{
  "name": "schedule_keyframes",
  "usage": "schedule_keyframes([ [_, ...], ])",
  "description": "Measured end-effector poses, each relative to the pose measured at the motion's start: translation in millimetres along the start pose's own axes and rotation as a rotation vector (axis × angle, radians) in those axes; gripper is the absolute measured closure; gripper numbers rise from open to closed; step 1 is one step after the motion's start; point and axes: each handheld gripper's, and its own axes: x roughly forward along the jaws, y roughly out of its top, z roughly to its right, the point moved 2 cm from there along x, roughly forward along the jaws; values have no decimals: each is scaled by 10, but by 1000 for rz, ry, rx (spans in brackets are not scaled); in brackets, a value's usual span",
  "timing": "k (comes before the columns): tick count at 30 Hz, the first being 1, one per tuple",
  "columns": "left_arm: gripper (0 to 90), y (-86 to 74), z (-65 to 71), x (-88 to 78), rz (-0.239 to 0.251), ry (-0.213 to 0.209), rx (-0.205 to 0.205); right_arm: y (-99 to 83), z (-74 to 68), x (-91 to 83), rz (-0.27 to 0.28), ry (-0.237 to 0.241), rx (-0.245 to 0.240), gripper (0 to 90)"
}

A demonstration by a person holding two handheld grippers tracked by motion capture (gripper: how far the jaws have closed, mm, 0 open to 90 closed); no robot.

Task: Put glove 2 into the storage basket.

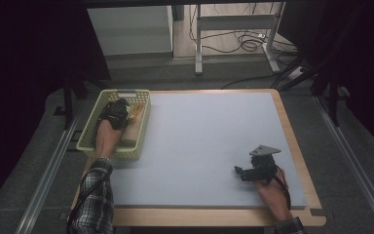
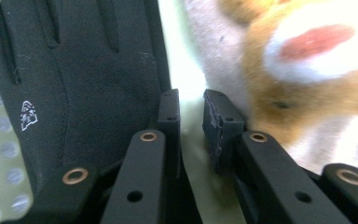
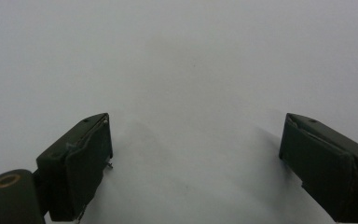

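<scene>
Glove (image 2: 70, 79) and plush toy (image 2: 303, 84) crowding basket (image 1: 88, 138)

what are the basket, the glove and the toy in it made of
Basket: likely rigid plastic, pale yellow-green, its walls pierced with rows of holes. Glove: black knit or suede-like fabric with stitched seams and a small white logo. Toy: soft plush, fuzzy orange and white pile.

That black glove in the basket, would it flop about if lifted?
Probably yes: the black glove looks like thin, soft fabric with stitched seams, so it should droop and weigh little. Its matte cloth seems unlikely to slip. The left gripper looks shut on something pale beside it.
</scene>
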Motion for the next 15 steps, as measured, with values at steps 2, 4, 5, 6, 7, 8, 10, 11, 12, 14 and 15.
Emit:
schedule_keyframes([
  [2, 778, 3, -12, 8, -6, 2, -6, 0, 0, 0, 0, 0, 0, 91],
  [4, 761, 3, -13, -6, 3, -11, -7, -1, 2, 1, 1, -1, -2, 91],
  [5, 739, 3, -15, -21, 10, -14, -9, 0, 0, 0, 0, 0, 0, 91],
  [6, 667, 2, -16, -33, 22, -7, -10, 0, 0, 0, 0, 0, 0, 91],
  [7, 667, 2, -18, -53, 29, 2, -6, 0, 0, 0, 0, 0, 0, 91],
  [8, 575, -1, -19, -82, 47, 21, 6, 0, 0, 0, 0, 0, 0, 91],
  [10, 551, -7, -23, -131, 67, 31, 17, 0, 0, 0, 0, 0, 0, 91],
  [11, 522, -9, -26, -151, 74, 32, 19, 0, -1, 0, 0, 0, 1, 91],
  [12, 501, -12, -33, -183, 85, 29, 20, 0, -1, 0, 0, 0, 1, 91],
  [14, 455, -14, -46, -243, 110, 14, 23, 0, -1, 0, 0, -1, 0, 91],
  [15, 431, -15, -55, -270, 121, 11, 21, 0, -1, 0, 0, -1, 0, 91],
])
